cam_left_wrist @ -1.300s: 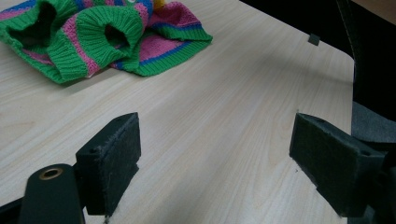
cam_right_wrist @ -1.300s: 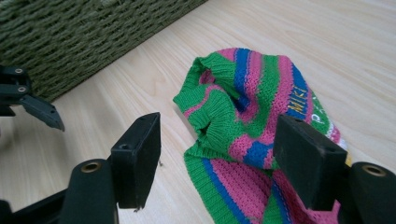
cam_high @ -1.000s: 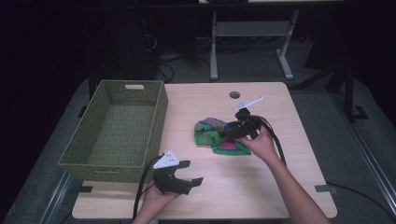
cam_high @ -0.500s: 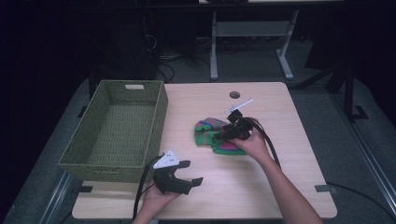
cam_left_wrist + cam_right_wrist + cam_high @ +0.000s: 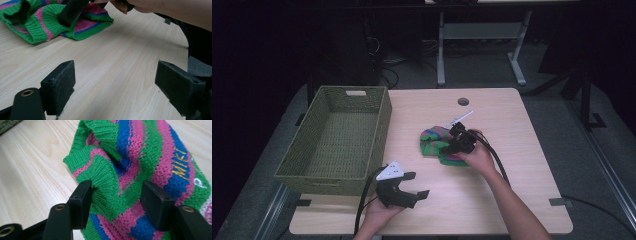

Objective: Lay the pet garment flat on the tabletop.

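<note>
Here, sweater (image 5: 140, 170): striped green, pink and blue knit, bunched mid-tabletop (image 5: 512, 200), right of the basket (image 5: 337, 135).
Right gripper (image 5: 116, 197): down on the sweater, jaws just closing, a knit fold between them, not yet clamped.
Left gripper (image 5: 115, 82): jaws wide apart, nothing between them, low over bare wood near the front edge.

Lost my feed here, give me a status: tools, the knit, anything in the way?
Right tool down on striped knit, jaws closing around a green fold. Left tool open, resting on table. Green basket stands left, apart. Nothing in the way.
</note>
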Demonstrator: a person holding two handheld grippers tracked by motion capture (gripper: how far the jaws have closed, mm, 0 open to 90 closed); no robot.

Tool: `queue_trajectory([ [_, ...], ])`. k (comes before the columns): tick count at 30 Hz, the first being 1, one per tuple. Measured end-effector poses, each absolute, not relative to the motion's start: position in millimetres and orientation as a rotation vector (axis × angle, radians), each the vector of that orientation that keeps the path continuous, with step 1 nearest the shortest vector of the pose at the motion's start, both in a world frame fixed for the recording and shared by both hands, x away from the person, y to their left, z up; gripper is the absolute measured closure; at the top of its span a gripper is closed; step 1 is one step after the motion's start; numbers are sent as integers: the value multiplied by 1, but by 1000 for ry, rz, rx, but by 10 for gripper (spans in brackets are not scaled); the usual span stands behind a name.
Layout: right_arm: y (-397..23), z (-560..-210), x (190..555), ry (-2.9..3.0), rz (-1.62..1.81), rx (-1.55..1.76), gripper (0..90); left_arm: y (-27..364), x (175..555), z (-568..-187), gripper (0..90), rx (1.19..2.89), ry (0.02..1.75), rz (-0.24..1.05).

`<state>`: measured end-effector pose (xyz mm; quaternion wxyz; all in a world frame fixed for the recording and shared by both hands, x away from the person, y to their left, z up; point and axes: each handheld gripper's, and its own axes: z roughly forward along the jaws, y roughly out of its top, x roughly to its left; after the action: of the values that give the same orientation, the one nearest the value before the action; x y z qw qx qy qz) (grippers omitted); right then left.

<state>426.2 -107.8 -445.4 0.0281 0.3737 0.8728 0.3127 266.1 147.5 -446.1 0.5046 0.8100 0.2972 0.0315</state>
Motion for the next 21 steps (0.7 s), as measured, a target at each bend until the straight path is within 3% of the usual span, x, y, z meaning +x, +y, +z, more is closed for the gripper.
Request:
queue_trajectory([
  [21, -94, -453, 414, 2629, 799, 1058, 515, 147, 265, -446, 163, 1954, 715, 78],
])
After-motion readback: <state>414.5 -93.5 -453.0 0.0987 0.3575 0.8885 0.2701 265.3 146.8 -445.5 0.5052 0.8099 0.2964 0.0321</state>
